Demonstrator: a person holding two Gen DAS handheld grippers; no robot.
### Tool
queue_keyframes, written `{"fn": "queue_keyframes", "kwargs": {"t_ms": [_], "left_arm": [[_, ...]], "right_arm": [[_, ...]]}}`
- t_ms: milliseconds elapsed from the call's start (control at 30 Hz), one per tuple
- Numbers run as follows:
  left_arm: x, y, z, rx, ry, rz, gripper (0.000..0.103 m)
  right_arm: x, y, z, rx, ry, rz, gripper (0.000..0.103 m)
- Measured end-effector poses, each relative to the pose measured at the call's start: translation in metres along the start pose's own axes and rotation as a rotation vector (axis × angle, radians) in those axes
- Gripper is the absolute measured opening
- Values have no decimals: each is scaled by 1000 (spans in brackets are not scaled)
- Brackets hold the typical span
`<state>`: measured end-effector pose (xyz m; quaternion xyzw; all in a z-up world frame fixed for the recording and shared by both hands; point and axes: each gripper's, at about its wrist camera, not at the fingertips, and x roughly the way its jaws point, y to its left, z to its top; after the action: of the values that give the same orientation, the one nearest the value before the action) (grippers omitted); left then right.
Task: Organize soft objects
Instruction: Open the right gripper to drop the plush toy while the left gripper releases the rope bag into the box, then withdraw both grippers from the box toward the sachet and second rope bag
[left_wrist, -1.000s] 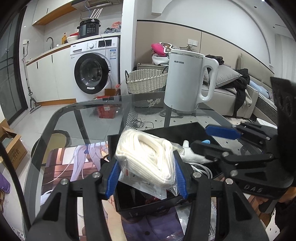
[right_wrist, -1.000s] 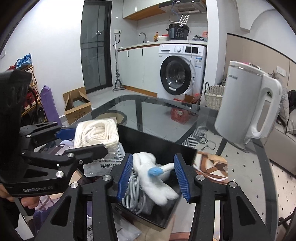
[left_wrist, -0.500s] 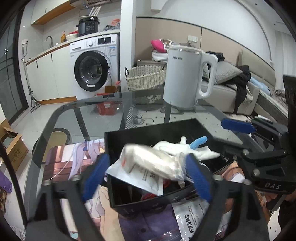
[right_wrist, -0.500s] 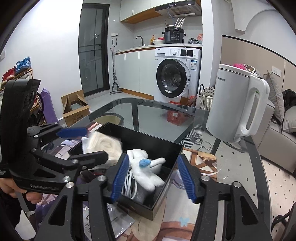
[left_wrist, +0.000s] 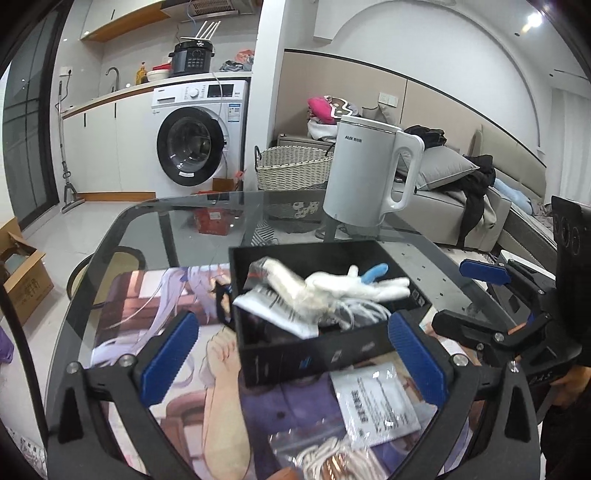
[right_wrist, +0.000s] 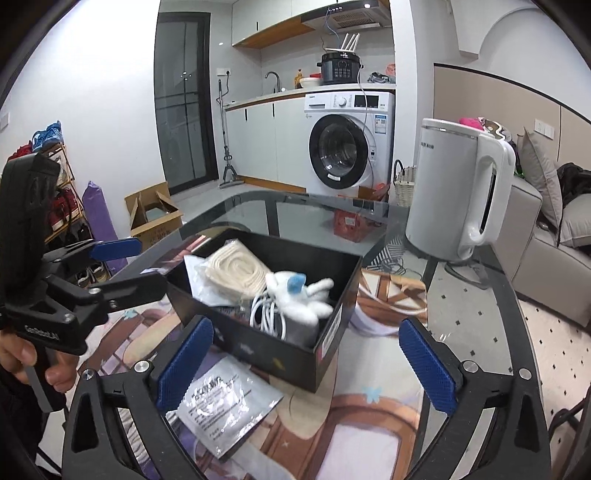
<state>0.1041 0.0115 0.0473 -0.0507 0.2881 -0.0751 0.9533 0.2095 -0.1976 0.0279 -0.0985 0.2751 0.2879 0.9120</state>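
Both hand-held grippers stand with nothing between their pads. Jaws on the left gripper (left_wrist: 290, 345) and the right gripper (right_wrist: 304, 363) are opening, and each hangs short of the near wall of the black box (right_wrist: 295, 354), which sits on a printed mat (right_wrist: 369, 413) on the glass table (left_wrist: 177, 229).

Inside the box lie the soft things: a bagged coil of cream rope (right_wrist: 231, 271) toward the left side in the right wrist view, and a white plush toy with a blue patch (right_wrist: 301, 295) beside it, resting on a white cable (right_wrist: 266, 314). In the left wrist view the bag leans on the near-left wall, one corner reaching over the rim. Whether it will settle cannot be told.

Outside the box, a flat plastic packet with printed text (right_wrist: 225, 402) lies on the mat just in front of it, and another bag of rope-like cord (left_wrist: 325, 458) shows at the bottom edge of the left wrist view. A white kettle (left_wrist: 365, 173) stands well beyond the box.

Those two look like the remaining work. To do the release well, I would draw both grippers clear without clipping the box wall or dragging the bag's overhanging corner back out. For the flat packet, a low approach pinching one edge should serve better than pressing down on slick film; the corded bag can be taken across its bulk.
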Motion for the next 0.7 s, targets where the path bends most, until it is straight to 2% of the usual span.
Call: {"fn": "queue_keyframes", "kwargs": {"t_ms": [367, 700], "left_arm": [[-26, 2, -26, -4, 17, 25, 103], [-31, 18, -51, -26, 54, 79, 103]], "right_arm": [[0, 9, -25, 28, 86, 22, 102], [26, 31, -39, 39, 204, 34, 102]]}}
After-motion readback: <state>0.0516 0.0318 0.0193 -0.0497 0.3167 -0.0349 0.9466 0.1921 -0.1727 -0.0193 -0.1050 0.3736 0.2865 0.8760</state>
